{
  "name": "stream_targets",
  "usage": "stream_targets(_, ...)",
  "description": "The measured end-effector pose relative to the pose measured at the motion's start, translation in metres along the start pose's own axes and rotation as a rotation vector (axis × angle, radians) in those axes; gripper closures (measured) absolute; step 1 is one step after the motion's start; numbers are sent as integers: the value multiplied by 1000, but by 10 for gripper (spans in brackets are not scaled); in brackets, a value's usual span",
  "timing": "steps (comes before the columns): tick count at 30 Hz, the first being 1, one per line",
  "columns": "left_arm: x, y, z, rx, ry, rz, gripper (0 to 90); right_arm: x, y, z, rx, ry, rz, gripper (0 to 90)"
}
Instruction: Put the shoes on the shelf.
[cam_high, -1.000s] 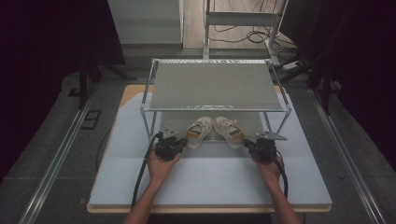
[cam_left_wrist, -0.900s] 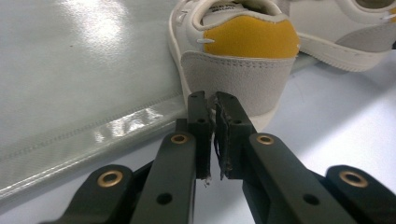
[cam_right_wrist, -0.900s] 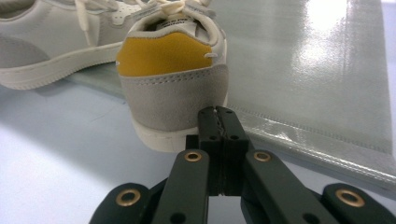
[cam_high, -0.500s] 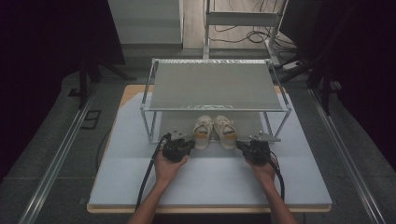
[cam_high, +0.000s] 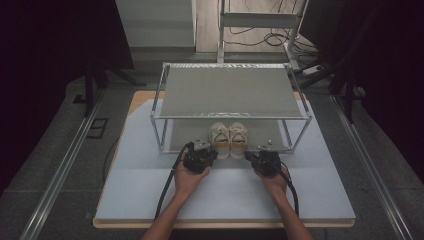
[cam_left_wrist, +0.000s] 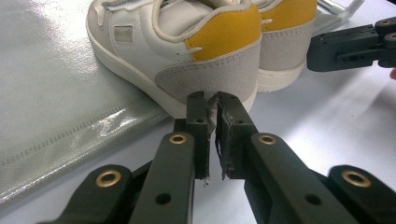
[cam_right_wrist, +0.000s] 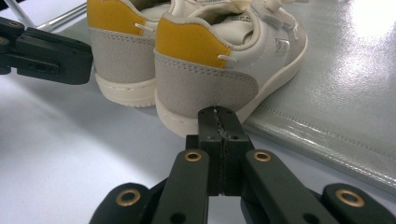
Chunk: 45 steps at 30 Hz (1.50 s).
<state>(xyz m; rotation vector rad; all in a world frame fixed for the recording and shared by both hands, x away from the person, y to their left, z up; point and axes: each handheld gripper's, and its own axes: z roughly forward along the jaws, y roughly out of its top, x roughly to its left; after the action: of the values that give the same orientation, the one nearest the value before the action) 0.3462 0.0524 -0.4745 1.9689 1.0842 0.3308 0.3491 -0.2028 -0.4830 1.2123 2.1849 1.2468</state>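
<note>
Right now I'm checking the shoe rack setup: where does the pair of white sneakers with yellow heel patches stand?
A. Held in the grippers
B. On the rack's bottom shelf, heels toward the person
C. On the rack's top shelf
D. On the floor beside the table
B: the pair of white sneakers with yellow heel patches stands on the silver metal-framed rack's lower shelf, heels facing both grippers.

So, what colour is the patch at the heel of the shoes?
Yellow, above a grey heel part; the shoes show it best in the left gripper view.

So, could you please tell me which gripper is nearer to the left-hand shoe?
Left. The left gripper sits just behind the left-hand shoe; the right gripper is behind the other shoe.
</note>
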Motion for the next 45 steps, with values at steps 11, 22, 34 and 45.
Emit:
stream_targets(11, -3, -2, 0, -6, -1, 5, 824, -1, -1, 1, -2, 7, 7, 896)
stream_targets(22, 1, 6, 1, 7, 8, 9, 839, -1, 0, 1, 1, 11, 8, 896)
stream_targets(34, 13, 15, 14, 26, 6, -4, 832, -1, 0, 1, 6, 21, 10, 896)
stream_targets(45, 13, 14, 14, 21, 9, -12, 830, 8, 3, 3, -5, 49, -15, 897)
